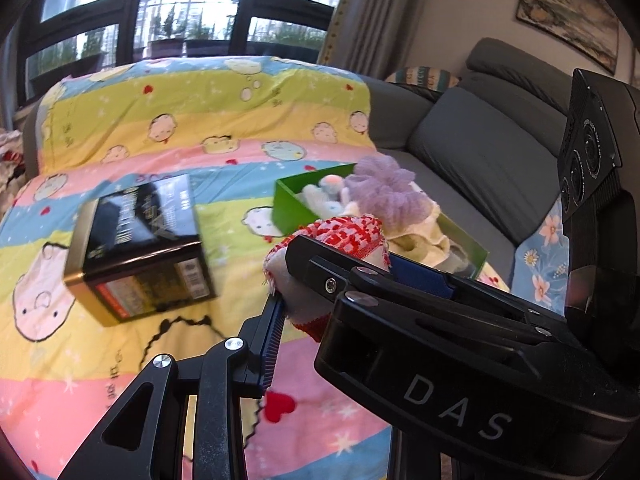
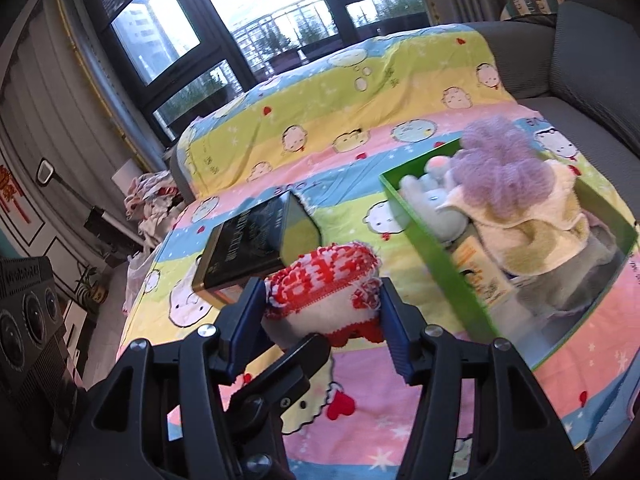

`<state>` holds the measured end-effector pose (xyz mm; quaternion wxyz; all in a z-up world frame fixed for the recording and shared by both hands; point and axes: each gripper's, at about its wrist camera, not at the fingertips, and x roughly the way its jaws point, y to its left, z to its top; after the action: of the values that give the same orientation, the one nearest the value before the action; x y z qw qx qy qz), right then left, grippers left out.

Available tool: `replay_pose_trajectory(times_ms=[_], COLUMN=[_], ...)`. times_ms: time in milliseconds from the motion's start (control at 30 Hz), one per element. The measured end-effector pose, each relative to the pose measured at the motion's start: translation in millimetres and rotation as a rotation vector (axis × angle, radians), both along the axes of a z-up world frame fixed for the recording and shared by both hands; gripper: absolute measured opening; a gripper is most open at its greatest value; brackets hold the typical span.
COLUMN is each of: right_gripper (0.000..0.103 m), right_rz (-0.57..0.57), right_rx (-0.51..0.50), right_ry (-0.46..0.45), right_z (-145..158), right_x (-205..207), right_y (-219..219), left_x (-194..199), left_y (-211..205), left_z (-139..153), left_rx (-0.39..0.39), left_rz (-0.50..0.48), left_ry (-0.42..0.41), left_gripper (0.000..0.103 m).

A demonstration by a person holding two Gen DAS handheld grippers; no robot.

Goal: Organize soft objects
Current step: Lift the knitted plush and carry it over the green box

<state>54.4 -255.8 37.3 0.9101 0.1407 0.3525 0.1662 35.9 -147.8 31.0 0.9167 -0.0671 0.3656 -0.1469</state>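
Note:
A red-and-white knitted cloth (image 1: 352, 236) (image 2: 320, 276) hangs bunched above the cartoon blanket, just left of the green box. My right gripper (image 2: 322, 312) is shut on it, both blue pads pressing its sides. In the left wrist view that gripper (image 1: 344, 252) crosses in front from the right. My left gripper (image 1: 310, 306) holds the cloth's white lower part; one blue pad shows and the other is hidden behind the right gripper. One of its fingers (image 2: 288, 364) reaches up under the cloth. The green box (image 1: 288, 208) (image 2: 432, 256) holds a purple fluffy item (image 2: 504, 160), a yellow towel (image 2: 532, 228) and a pale plush toy (image 2: 436, 204).
A black and gold tin (image 1: 140, 248) (image 2: 248, 244) lies on the striped blanket (image 1: 200, 120) left of the cloth. The grey sofa (image 1: 480, 152) runs along the right. Large windows stand behind, and a pile of clothes (image 2: 152, 196) lies on the floor at far left.

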Motion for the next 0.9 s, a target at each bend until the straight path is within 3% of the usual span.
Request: replay_pose_trajectory(times_ms=[900], right_gripper=[0.058], right_rz=[-0.17], right_rx=[-0.015], right_ry=[-0.017], right_z=[4], right_x=[13], right_y=[-70], left_x=[32], left_y=[-70], left_z=[-1], left_rx=[0.01], left_rz=[-0.162], left_ry=[-0.035], left_gripper=[0.032])
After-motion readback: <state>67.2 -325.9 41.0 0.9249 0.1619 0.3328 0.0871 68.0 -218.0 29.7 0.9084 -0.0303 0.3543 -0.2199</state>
